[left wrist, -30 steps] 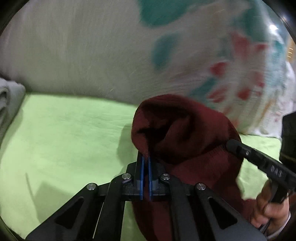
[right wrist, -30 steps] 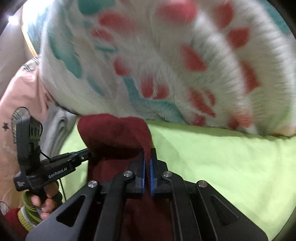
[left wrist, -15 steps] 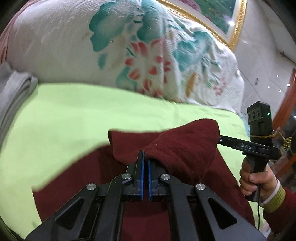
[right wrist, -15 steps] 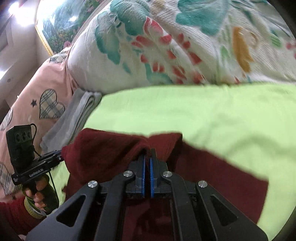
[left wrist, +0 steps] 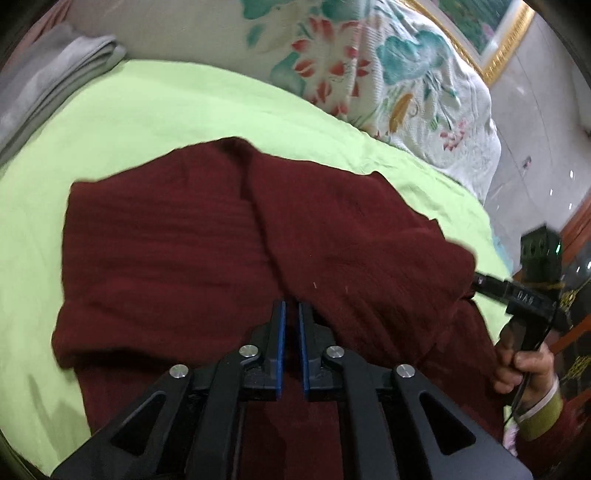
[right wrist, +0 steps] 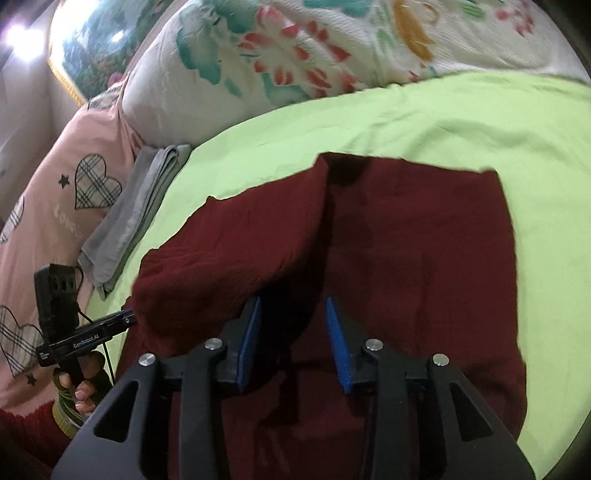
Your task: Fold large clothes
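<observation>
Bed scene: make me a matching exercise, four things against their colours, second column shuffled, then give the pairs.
Things:
1. garment
2. sheet
3. folded cloth
4. tong pads

Colours:
A. grey
B. blue
C. dark red
D. light green

Pairs: 1-C, 2-D, 3-A, 4-B

- A bedroom in a home: the work surface is a bed spread with a lime-green sheet [right wrist: 424, 122].
- A thick white quilt [right wrist: 295, 55] printed with red and teal flowers is bunched along the far edge.
- A pink cover [right wrist: 48, 221] with plaid hearts and stars lies at one side.
- A folded grey cloth [right wrist: 129, 214] rests on the sheet's edge.
- A gilt-framed landscape picture [left wrist: 491, 33] hangs on the wall behind.
</observation>
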Demonstrator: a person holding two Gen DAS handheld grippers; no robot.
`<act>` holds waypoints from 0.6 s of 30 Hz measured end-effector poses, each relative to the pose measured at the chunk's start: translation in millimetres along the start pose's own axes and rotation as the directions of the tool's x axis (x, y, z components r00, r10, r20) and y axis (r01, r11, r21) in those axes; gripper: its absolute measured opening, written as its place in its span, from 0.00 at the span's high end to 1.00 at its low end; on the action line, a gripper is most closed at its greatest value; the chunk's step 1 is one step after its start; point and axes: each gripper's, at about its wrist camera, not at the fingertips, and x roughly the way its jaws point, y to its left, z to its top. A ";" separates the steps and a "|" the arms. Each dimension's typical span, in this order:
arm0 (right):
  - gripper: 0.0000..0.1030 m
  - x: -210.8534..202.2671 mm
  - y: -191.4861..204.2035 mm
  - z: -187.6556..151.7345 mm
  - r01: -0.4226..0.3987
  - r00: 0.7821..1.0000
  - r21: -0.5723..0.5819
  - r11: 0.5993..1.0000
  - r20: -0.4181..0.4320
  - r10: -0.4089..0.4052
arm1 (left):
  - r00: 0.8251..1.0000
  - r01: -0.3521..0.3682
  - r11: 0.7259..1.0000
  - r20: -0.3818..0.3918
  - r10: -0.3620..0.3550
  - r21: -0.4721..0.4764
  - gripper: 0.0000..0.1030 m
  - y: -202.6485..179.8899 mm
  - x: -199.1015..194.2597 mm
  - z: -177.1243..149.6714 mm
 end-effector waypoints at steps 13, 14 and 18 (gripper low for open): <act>0.64 -9.5 -13.3 -12.5 -0.057 0.998 0.129 0.990 0.044 0.052 | 0.970 0.168 0.964 -0.142 -0.199 -0.206 0.32 -2.0 40.5 17.7; 0.64 -8.2 -13.1 -12.2 -0.061 0.997 0.137 0.989 0.046 0.056 | 0.966 0.176 0.963 -0.153 -0.209 -0.204 0.35 -6.8 46.8 18.5; 0.64 -5.5 -12.0 -11.4 -0.072 0.997 0.155 0.985 0.047 0.066 | 0.975 0.177 0.974 -0.111 -0.193 -0.139 0.96 -20.9 41.6 22.9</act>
